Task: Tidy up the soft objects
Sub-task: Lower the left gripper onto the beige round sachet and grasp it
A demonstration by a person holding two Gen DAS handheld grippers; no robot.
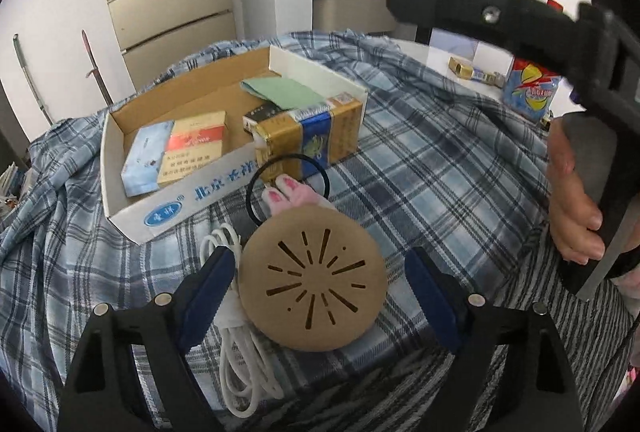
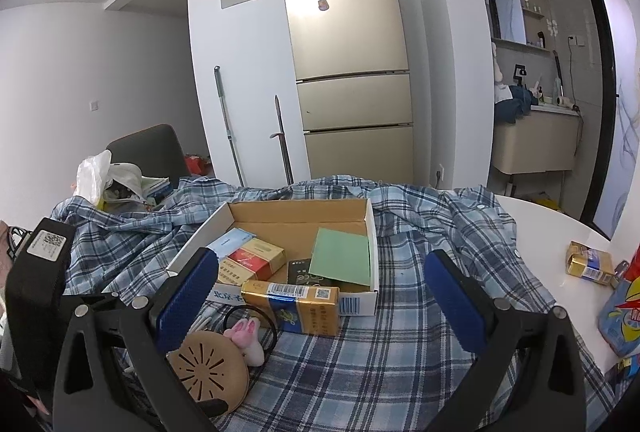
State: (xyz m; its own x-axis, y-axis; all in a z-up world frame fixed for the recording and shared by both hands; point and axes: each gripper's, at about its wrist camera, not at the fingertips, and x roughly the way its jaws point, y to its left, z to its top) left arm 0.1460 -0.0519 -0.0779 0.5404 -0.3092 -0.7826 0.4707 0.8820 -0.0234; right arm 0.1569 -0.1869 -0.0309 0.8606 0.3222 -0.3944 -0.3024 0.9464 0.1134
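A round tan pouch with slit cut-outs (image 1: 316,280) lies on the plaid cloth between the open fingers of my left gripper (image 1: 320,292); neither pad touches it. A pink bunny hair tie with a black elastic loop (image 1: 290,194) lies just beyond it, and a coiled white cable (image 1: 240,348) lies at its left. The right wrist view shows the pouch (image 2: 208,372) and the bunny (image 2: 246,336) at lower left. My right gripper (image 2: 320,292) is open and empty, above the cloth in front of a gold carton (image 2: 292,306). An open cardboard box (image 1: 132,216) holds several packs and a green pad (image 1: 282,92).
The gold carton (image 1: 308,136) leans on the box's front corner. On the white table (image 2: 552,228) at right lie a small gold pack (image 2: 590,262) and a colourful bag (image 2: 624,316). A fridge (image 2: 348,52) stands behind. The right gripper's body and the hand on it (image 1: 572,200) are close at right.
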